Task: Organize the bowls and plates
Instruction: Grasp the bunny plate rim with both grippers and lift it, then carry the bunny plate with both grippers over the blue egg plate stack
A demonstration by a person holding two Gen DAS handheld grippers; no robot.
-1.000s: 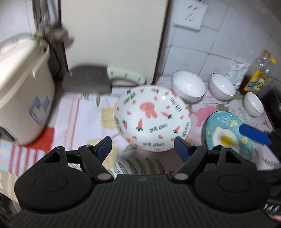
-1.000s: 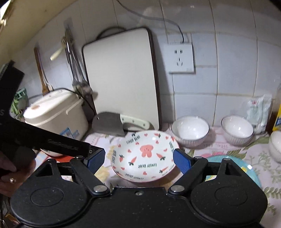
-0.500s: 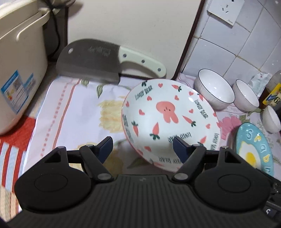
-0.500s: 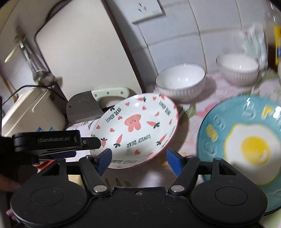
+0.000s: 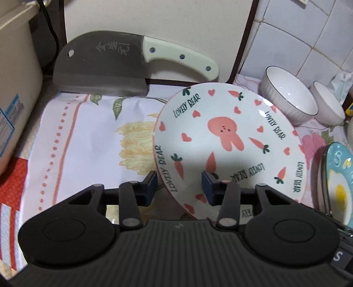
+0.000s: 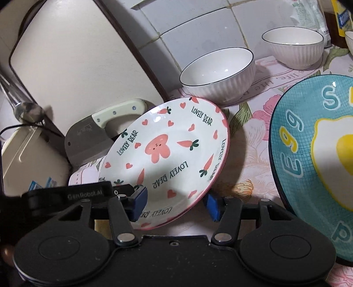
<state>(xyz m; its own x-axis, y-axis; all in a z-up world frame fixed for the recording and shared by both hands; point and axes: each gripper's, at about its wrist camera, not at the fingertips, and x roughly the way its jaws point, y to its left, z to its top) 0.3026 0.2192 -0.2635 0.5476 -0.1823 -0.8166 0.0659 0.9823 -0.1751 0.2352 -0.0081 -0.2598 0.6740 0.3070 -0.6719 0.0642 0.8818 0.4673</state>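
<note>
A white plate with a pink rabbit, carrots and hearts [image 5: 229,141] [image 6: 167,154] stands tilted on the flowered cloth. My left gripper [image 5: 179,183] straddles its near left rim, jaws partly closed around the rim with a gap still showing. My right gripper [image 6: 175,201] straddles the plate's near edge, jaws open. A blue egg plate [image 6: 313,159] [image 5: 339,178] lies to the right. Two white ribbed bowls [image 6: 217,75] [image 6: 293,47] stand behind by the tiled wall.
A cleaver [image 5: 106,66] with a cream handle leans on a cutting board [image 5: 154,26] at the back. A rice cooker [image 5: 15,88] stands at the left. A bottle and a packet [image 6: 308,13] sit at the far right.
Both grippers have moved in close to the rabbit plate. The left jaws have narrowed around its rim. The plate looks more tilted than before.
</note>
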